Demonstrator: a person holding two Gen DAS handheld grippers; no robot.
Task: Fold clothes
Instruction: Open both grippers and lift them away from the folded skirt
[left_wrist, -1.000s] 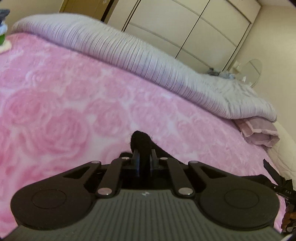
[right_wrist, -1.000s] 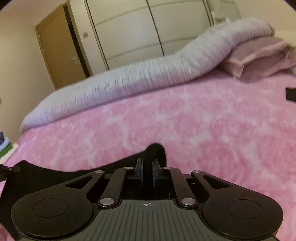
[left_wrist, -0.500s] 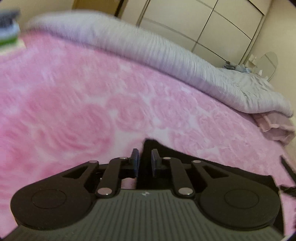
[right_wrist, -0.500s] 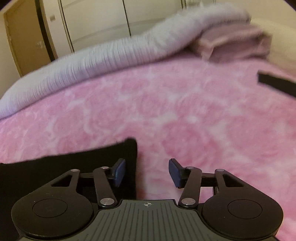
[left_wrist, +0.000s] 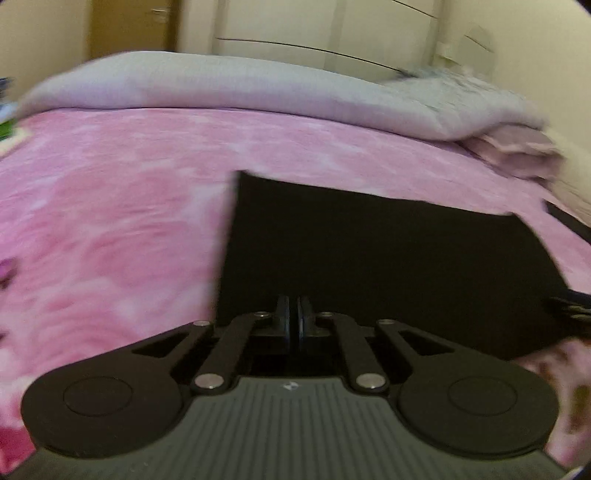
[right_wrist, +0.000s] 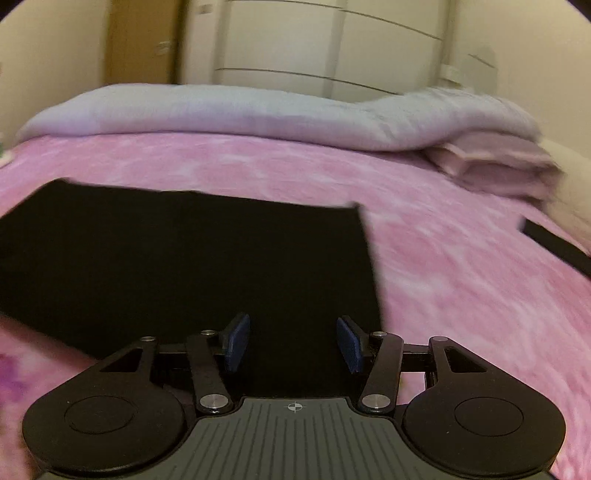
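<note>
A black garment (left_wrist: 388, 258) lies flat as a folded rectangle on the pink rose-patterned blanket (left_wrist: 110, 221). My left gripper (left_wrist: 294, 314) hovers over the garment's near left part with its fingers shut together; nothing shows between them. In the right wrist view the same garment (right_wrist: 184, 258) spreads to the left. My right gripper (right_wrist: 291, 343) stands open over its near right corner, blue pads (right_wrist: 236, 341) wide apart and gripping nothing. Both views are blurred by motion.
A rolled grey duvet (right_wrist: 240, 114) runs along the far side of the bed, with a folded pale pink blanket (right_wrist: 498, 162) at its right end. A black strap-like item (right_wrist: 554, 243) lies at the right. Wardrobe doors (right_wrist: 332, 44) stand behind.
Both grippers let go of the garment's raised corners and drew back toward its near edge. The right one opened wide; the left opened briefly and shut again. The garment now lies flat.
</note>
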